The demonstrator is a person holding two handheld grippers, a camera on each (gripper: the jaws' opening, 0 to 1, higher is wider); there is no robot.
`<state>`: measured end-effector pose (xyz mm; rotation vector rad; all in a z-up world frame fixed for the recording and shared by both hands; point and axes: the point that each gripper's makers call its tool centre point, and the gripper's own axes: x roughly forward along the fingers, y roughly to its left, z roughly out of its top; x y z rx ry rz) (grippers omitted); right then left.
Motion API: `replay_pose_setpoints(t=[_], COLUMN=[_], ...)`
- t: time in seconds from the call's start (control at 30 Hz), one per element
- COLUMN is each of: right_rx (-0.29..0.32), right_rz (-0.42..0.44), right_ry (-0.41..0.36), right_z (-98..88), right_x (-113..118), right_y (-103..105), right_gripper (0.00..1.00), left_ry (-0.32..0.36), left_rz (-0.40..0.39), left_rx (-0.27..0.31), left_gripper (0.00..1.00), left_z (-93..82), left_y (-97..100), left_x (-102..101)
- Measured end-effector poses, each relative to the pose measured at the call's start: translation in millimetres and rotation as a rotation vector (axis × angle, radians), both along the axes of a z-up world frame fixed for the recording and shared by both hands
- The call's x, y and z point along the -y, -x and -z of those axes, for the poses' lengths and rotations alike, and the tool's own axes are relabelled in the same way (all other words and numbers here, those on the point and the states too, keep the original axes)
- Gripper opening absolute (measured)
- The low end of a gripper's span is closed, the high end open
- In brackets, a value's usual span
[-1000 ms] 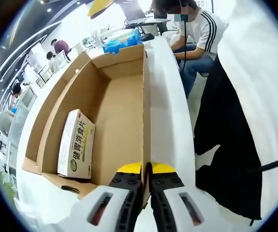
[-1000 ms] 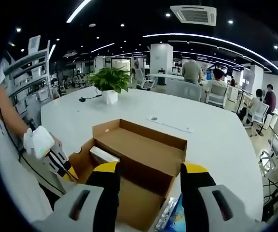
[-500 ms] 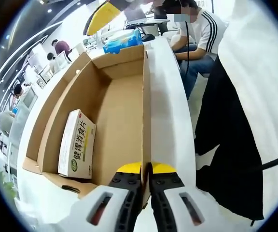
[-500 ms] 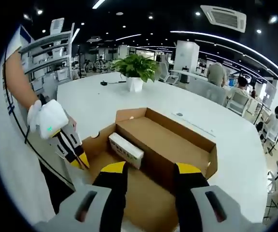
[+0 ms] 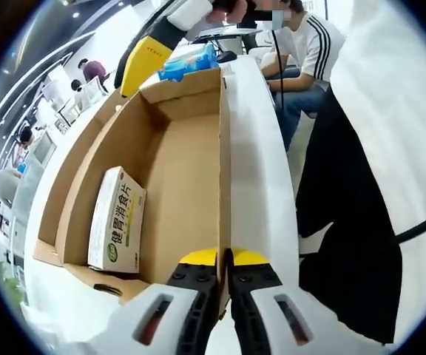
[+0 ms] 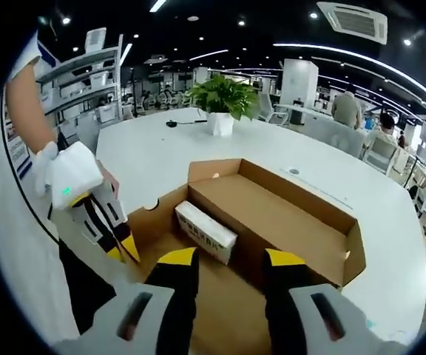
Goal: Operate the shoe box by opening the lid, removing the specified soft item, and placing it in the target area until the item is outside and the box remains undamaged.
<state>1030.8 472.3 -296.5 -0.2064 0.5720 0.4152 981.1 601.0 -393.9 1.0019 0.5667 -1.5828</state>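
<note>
Lower now over the open box [image 6: 272,214], the right claw [image 6: 231,260] gapes empty, left claw [image 5: 224,259] pinching a wall; light stiff carton [image 6: 205,230], grip its long sides.

Shoe box [image 5: 170,155] plain brown cardboard. Small carton [image 5: 117,220] inside: white, green print, red corner mark. Both grippers: yellow tips, black jaws, white bodies. Table [image 6: 154,155] white. Far packet [image 5: 188,61] blue. Plant [image 6: 226,96] green, white pot.
</note>
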Motion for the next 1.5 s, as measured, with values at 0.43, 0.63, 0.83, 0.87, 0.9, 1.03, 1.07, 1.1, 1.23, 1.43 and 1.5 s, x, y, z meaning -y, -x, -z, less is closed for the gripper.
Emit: replay_pose_setpoints(t=[0.43,0.63,0.83,0.87,0.9,1.03,1.07,1.1,1.23,1.43,1.5], right_rx=[-0.006,-0.025,-0.042,-0.041,-0.037,-0.038,-0.041,-0.045,-0.038,-0.010,0.029], right_rz=[-0.056,-0.057,-0.065,-0.063,-0.053,-0.049,-0.052,-0.054,-0.042,-0.094,-0.130], right_ry=[0.055,0.060,0.072,0.070,0.058,0.046,0.046,0.049,0.043,0.077,0.032], right_z=[5.7,11.8,13.2,13.0,11.4,11.5,12.1,14.0,10.4,7.5,2.0], right_x=[-20.4,-24.2,-24.1,-23.9,-23.7,-23.5,-23.2,-21.6,-15.4,-12.6,-21.2], right_y=[-8.7,-8.1,-3.9,-3.9,-3.9,-0.4,0.9,1.1,-0.2,-3.3,-5.8], right_gripper=[0.34,0.36,0.36,0.36,0.36,0.36,0.36,0.36,0.36,0.36,0.43], left_ry=[0.011,0.015,0.008,0.008,0.010,0.009,0.007,0.005,-0.006,0.003,0.010], left_rz=[0.011,0.007,0.008,0.008,0.009,0.010,0.013,0.014,0.014,0.011,0.006], left_rx=[0.009,0.016,0.005,0.005,0.006,0.005,0.004,0.000,-0.017,-0.013,-0.006], left_gripper=[0.03,0.03,0.03,0.03,0.03,0.03,0.03,0.03,0.02,0.03,0.03], left_z=[0.1,-0.6,-0.1,-0.2,-0.5,-0.3,-0.3,-0.4,0.3,0.4,-0.1], left_y=[0.1,0.4,0.1,0.1,0.3,0.2,0.4,0.4,-0.3,-0.5,-0.3], left_x=[0.1,0.5,0.0,0.0,0.1,-0.1,-0.1,0.0,-0.2,-0.6,-0.4])
